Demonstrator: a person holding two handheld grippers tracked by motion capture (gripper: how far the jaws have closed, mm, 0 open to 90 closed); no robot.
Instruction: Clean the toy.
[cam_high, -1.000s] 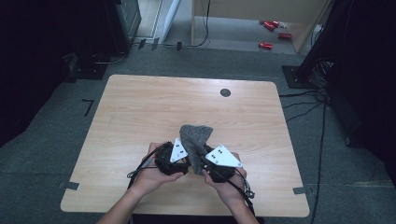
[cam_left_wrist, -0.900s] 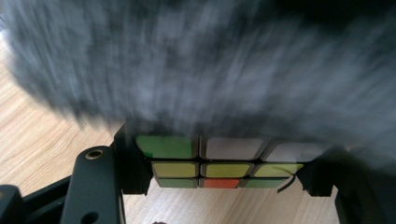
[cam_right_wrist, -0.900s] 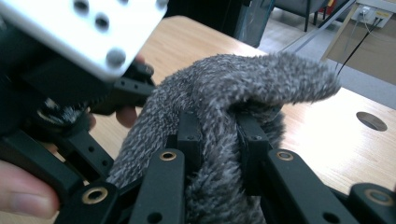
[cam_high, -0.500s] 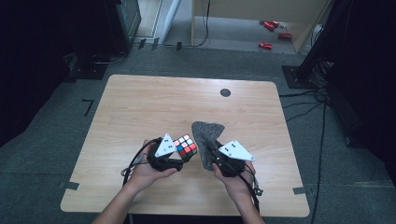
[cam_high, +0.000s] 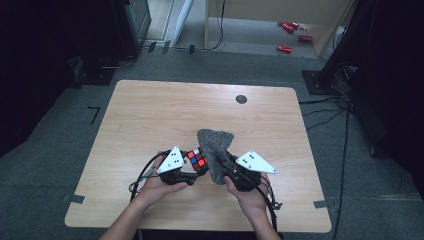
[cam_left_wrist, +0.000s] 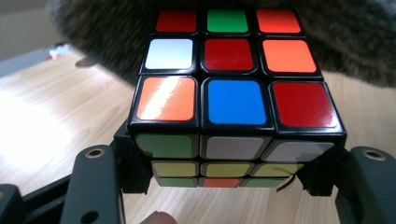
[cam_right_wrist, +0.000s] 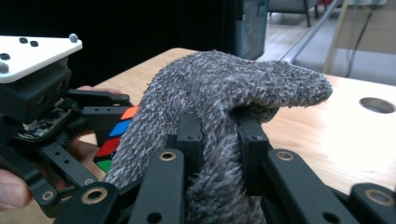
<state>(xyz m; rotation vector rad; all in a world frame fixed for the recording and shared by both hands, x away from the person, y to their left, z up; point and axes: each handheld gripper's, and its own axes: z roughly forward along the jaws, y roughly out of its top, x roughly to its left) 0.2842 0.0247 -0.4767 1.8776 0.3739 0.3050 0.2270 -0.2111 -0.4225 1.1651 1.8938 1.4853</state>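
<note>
Near the front edge of the bench (cam_high: 150, 115), about midway along it: puzzle cube (cam_high: 197, 159) clamped between the jaws of the left gripper (cam_high: 192, 169), held just above the wood, the two black jaws pressing on its opposite side faces in the left gripper view. Top face of the cube (cam_left_wrist: 233, 70) turned up there, a mix of red, green, orange, white and blue tiles; nearer face showing green, white and yellow. Just beside it, toward the right edge: grey fuzzy cloth (cam_high: 216, 152) pinched in the jaws of the right gripper (cam_high: 225, 165), jaws closed on a fold of it. In the right gripper view, cloth (cam_right_wrist: 224, 93) bunched over the two jaws and draped forward in a rounded hump, part of the cube (cam_right_wrist: 114, 140) peeking out behind it beside the left gripper (cam_right_wrist: 100, 119). Cloth close up against the far side of the cube in the left gripper view; whether actually touching, cannot tell. Farther back, toward the far right corner, a small dark round hole (cam_high: 241, 99) in the benchtop
</note>
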